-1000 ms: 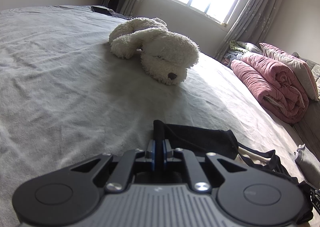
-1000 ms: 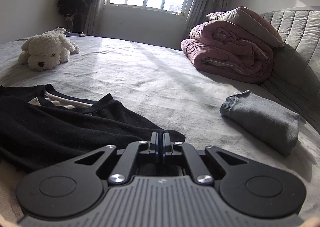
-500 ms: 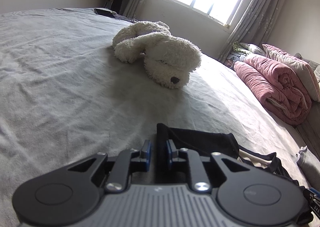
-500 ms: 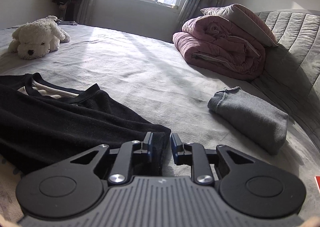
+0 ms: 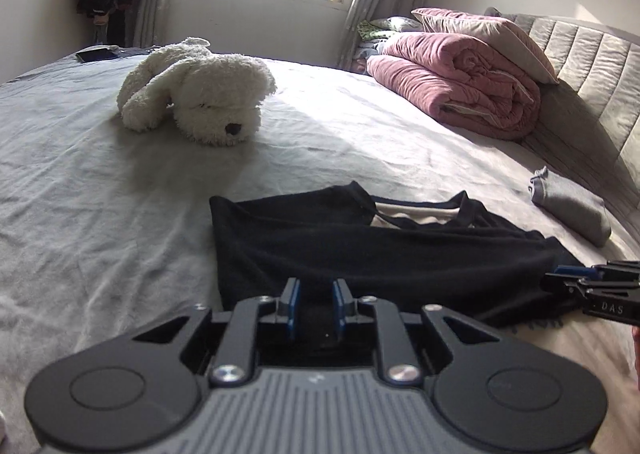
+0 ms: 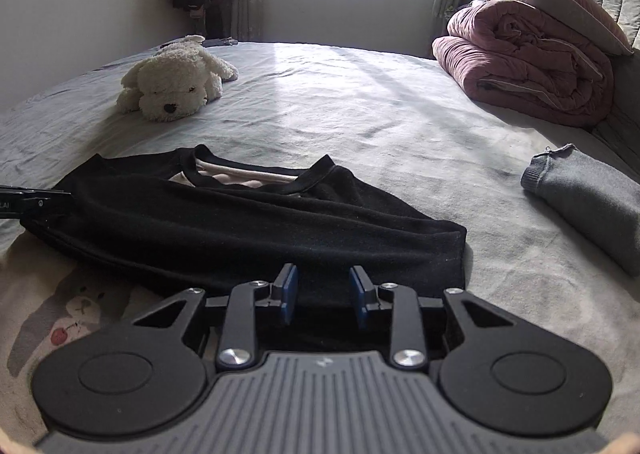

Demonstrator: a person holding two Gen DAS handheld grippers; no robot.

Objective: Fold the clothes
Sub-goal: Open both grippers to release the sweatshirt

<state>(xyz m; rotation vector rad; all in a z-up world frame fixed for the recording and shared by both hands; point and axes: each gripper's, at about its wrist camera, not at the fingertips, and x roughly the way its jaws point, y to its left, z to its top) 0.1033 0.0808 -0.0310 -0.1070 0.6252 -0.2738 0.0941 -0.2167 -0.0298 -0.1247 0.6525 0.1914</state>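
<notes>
Now between folds: left gripper point(image 5: 314, 300) and right gripper point(image 6: 323, 294) both released beside the black shirt point(image 6: 240, 225), next probably regrasping its near edge for another fold.

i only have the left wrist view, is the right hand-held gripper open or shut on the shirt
observer: open. the right hand-held gripper has its jaws apart at the near hem of the black shirt, close to its right corner.
operator: anything on the bedding in front of the shirt
observer: yes, a cartoon bear print with a red cherry shows on the light cloth, in front of the shirt's left half.
</notes>
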